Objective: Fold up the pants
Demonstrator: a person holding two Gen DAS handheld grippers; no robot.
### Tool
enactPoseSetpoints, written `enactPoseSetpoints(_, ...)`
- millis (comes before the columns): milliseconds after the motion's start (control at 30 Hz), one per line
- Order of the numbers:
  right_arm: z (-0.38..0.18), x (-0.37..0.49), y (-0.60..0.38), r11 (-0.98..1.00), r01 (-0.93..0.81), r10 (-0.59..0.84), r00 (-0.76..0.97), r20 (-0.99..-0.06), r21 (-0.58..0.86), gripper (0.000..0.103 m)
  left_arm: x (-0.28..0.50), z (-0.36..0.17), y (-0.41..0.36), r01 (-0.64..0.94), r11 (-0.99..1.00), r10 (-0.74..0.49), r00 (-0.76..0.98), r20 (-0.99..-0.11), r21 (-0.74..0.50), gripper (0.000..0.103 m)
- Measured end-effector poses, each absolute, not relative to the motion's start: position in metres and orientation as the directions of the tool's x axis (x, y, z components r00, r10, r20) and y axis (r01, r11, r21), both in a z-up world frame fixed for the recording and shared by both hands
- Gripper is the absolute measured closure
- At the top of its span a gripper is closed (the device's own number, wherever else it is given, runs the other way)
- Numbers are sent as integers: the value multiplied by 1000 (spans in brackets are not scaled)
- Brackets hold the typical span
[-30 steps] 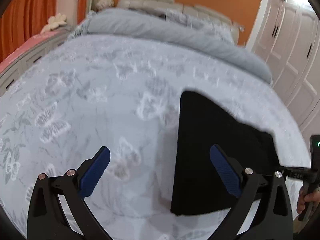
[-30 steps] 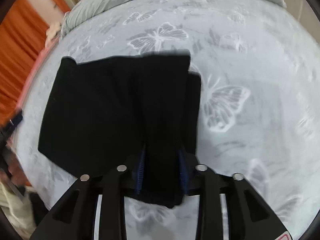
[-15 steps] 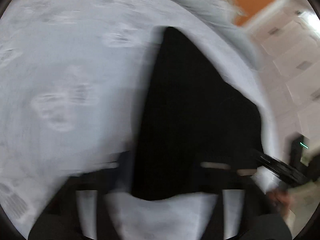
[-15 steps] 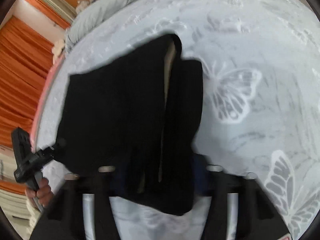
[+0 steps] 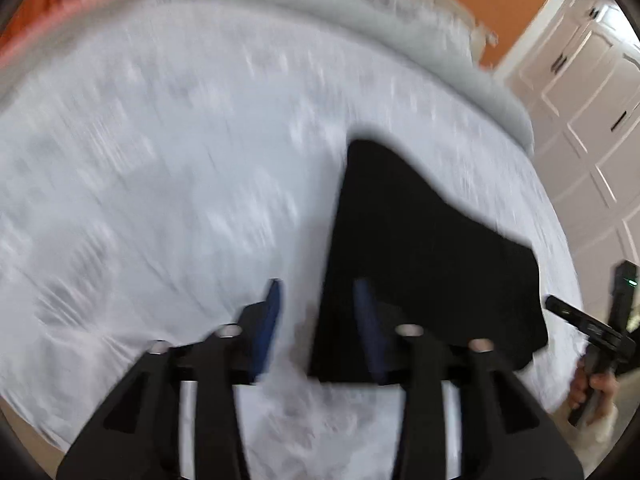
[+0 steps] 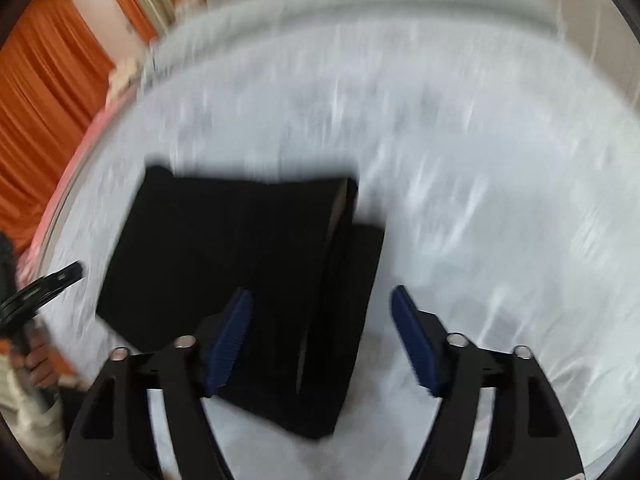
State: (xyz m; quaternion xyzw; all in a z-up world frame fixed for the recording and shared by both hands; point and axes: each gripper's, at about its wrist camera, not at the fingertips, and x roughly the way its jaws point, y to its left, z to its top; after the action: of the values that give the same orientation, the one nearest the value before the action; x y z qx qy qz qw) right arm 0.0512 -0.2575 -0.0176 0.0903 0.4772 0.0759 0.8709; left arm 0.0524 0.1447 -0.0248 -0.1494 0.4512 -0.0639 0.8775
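The black pants (image 5: 424,264) lie folded flat on the pale butterfly-print bed cover (image 5: 168,184). In the left wrist view my left gripper (image 5: 318,312) is open and empty, its blue pads straddling the pants' left edge just above the fabric. In the right wrist view the pants (image 6: 224,256) lie below my right gripper (image 6: 320,320), which is open and empty above their folded right edge, where layers overlap. Both views are motion-blurred.
A grey rolled duvet (image 5: 360,32) lies across the far end of the bed. White wardrobe doors (image 5: 592,92) stand on the right, orange curtains (image 6: 44,92) on the left. The other gripper and hand show at each view's edge (image 5: 592,344).
My right gripper was shut on the pants' folded edge a second ago; it has opened and let go. The left gripper has narrowed and shifted over the pants' left edge. Both cameras are moving.
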Motion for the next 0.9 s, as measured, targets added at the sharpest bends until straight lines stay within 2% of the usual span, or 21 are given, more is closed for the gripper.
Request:
enactPoseSetpoints(33,-13,55,-255,972,-50,218,557,-801,229,20,53,-16,142,-18,952,-230,615,-754,-305,44)
enactPoseSetpoints(100,-15,72,-252,969,-54,228,574,-787,241,20,57,-2,128,5,962,-212,648,-731,-274,44)
enactPoseSetpoints(200,-44,115,-244,970,-11,213,509,-834,241,23,69,4,101,36,983,-160,663,-731,-183,43)
enactPoseSetpoints(233,-60,128,-242,966,6,226,472,-852,260,39,72,1,95,38,988,-137,663,-736,-149,41)
enactPoseSetpoints(267,-67,132,-238,961,1,245,448,-860,275,64,74,-2,86,43,991,-123,661,-740,-127,41)
enactPoseSetpoints(300,-64,133,-235,958,6,253,448,-857,285,67,76,-4,78,48,993,-114,657,-745,-110,41)
enactPoseSetpoints(433,-7,104,-219,965,-79,249,581,-775,251,67,88,-25,56,72,997,-72,629,-774,-34,38)
enactPoseSetpoints(500,-31,112,-231,988,-19,139,549,-824,155,55,98,-47,48,51,996,28,599,-800,73,26)
enactPoseSetpoints(533,-50,119,-238,994,30,74,494,-866,103,54,103,-56,49,37,994,66,582,-810,107,25)
enactPoseSetpoints(567,-63,118,-250,986,86,84,471,-878,140,54,107,-64,51,29,993,80,567,-820,117,25)
enactPoseSetpoints(633,-50,109,-262,959,134,153,499,-853,251,53,111,-66,64,-8,998,59,548,-834,66,25)
enactPoseSetpoints(733,2,80,-236,986,46,92,652,-752,161,52,104,-50,89,-74,997,67,563,-824,30,26)
enactPoseSetpoints(767,8,75,-225,988,5,112,663,-740,154,53,99,-41,100,-102,994,80,584,-808,25,26)
enactPoseSetpoints(833,16,70,-196,968,-125,245,653,-717,217,58,90,-27,119,-153,988,115,614,-781,25,26)
enactPoseSetpoints(867,14,73,-179,957,-169,288,632,-719,235,66,85,-20,129,-183,983,136,628,-767,24,26)
enactPoseSetpoints(900,9,79,-163,950,-203,313,608,-730,239,68,82,-14,138,-208,978,152,638,-755,21,26)
